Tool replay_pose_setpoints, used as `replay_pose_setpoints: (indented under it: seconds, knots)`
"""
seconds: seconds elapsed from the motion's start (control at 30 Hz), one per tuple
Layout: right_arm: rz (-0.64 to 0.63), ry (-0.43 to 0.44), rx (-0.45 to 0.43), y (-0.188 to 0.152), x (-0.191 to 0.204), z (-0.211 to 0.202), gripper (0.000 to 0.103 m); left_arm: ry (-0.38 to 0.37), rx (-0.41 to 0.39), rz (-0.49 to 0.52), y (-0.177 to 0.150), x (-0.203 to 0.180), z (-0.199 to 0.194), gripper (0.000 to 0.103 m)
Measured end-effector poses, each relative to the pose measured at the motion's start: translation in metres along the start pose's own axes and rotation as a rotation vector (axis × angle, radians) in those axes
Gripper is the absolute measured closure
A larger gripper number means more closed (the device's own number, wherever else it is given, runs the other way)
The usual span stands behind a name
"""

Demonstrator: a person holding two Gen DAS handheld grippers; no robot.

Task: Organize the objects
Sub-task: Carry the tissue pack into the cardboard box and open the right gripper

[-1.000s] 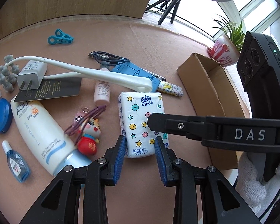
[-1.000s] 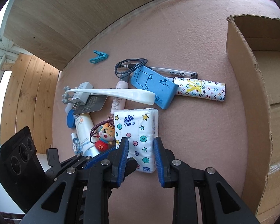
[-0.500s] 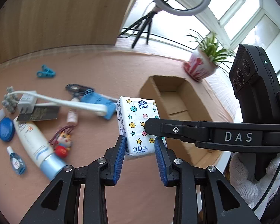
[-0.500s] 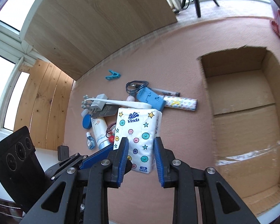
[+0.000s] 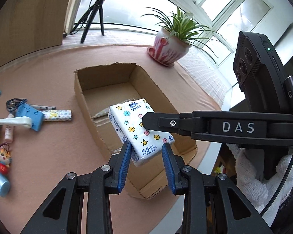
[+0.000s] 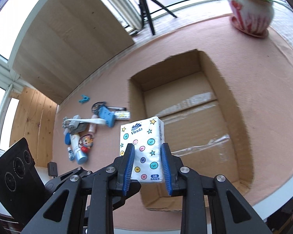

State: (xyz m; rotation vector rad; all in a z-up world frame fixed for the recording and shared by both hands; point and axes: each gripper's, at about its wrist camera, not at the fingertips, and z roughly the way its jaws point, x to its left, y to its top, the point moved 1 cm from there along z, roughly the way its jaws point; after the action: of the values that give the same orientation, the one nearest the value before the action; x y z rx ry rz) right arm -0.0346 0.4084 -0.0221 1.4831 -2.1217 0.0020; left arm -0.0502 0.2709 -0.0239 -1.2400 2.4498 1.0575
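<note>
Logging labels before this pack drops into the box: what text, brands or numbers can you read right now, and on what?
"Vinda": white tissue pack with coloured stars and dots, held in the right gripper.
"Xtra Strong" beside Chinese characters: same pack's lower end.
"3" in a blue badge: same pack, bottom edge; the line under it is too small.
"DAS": black right gripper body.
"G": black camera unit.
Sunscreen tube print: too blurred.
</note>
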Motion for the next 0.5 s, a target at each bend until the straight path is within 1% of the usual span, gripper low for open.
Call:
replay_pose_setpoints:
  seconds: [0.13, 0.27, 0.33, 0.37, 0.4, 0.47, 0.5]
  knots:
    - [0.024, -0.022, 0.0, -0.003, -0.02, -0.004, 0.077, -0.008, 0.03, 0.017, -0.001, -0.013, 0.018, 0.068]
    - [0.043, -0.025, 0.002, -0.005, -0.032, -0.005, 0.078, -0.006, 0.049, 0.031, -0.004, -0.02, 0.03, 0.068]
    - [0.044, -0.024, -0.001, -0.006, -0.036, -0.006, 0.078, 0.005, 0.055, 0.037, -0.003, -0.019, 0.034, 0.068]
    - [0.041, -0.027, -0.005, -0.006, -0.036, -0.007, 0.078, 0.017, 0.056, 0.04, -0.003, -0.019, 0.034, 0.065]
    - [0.036, -0.041, -0.017, -0.006, -0.035, -0.008, 0.077, 0.026, 0.059, 0.038, -0.004, -0.017, 0.034, 0.065]
    - [0.012, -0.08, -0.037, -0.006, -0.032, -0.01, 0.068, 0.048, 0.061, 0.039, -0.005, -0.014, 0.033, 0.065]
    - [0.006, -0.091, -0.051, -0.006, -0.03, -0.011, 0.066, 0.056, 0.06, 0.038, -0.006, -0.011, 0.031, 0.065]
